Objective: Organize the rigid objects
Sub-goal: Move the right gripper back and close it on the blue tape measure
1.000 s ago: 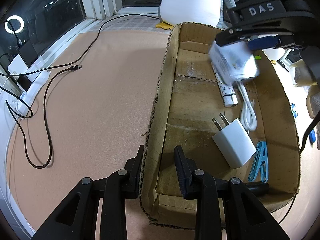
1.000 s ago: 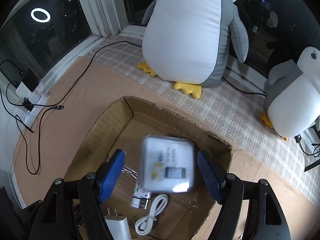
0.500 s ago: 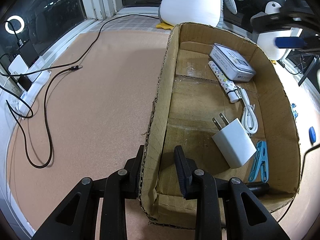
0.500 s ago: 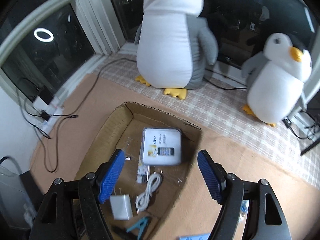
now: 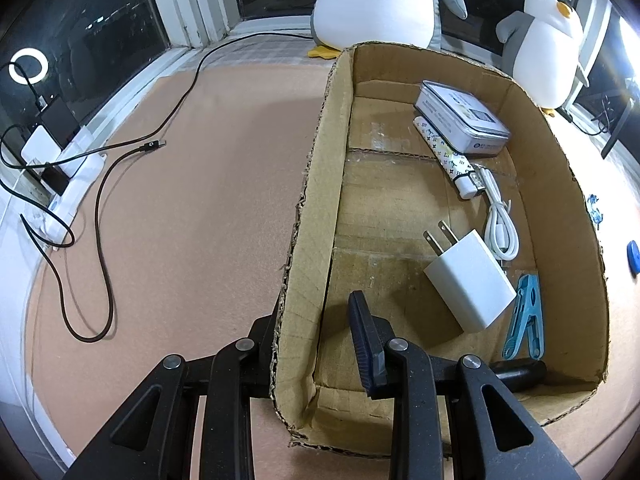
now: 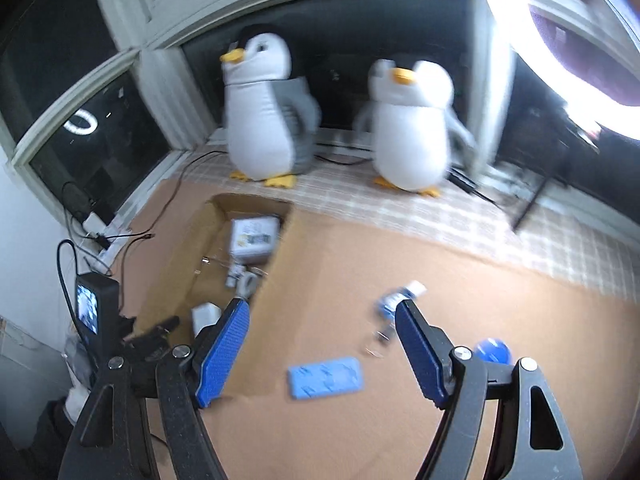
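Between the right tool's (image 6: 322, 350) spread pads lies a blue case (image 6: 326, 377).

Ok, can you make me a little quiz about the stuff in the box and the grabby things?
1. True or false: the tin lies inside the box.
2. What does the left gripper pinch? A) charger B) box wall C) cable
3. Fill in: the right gripper has its fingers ____, with nothing between them.

Key: 1 true. 2 B; the charger and cable lie loose on the box floor. 3 open.
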`<act>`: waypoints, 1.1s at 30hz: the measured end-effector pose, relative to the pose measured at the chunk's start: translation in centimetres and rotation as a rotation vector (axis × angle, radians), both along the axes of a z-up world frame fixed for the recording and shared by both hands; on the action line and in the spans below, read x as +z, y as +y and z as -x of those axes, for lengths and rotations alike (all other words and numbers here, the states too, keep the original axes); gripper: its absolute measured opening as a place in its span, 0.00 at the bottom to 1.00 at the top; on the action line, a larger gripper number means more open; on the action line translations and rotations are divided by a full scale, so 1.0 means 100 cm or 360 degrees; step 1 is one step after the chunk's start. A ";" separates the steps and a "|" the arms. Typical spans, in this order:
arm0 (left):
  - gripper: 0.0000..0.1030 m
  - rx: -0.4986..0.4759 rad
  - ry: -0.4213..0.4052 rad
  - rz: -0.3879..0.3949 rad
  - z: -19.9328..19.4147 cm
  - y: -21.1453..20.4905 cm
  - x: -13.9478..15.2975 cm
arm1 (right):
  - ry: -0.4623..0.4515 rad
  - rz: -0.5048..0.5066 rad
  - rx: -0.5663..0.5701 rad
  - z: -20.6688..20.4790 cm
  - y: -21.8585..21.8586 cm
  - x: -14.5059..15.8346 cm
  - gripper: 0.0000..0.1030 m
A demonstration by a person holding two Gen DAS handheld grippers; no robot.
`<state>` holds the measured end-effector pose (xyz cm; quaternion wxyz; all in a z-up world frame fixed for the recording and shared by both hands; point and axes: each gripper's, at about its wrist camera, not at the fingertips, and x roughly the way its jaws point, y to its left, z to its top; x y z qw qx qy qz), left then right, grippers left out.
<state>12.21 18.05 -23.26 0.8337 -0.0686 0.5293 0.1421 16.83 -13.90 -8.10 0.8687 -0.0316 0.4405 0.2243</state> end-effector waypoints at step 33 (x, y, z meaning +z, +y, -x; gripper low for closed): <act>0.30 -0.0010 0.0010 -0.0037 0.001 -0.005 0.002 | 0.0501 0.0280 -0.0631 -0.092 -0.129 -0.139 0.62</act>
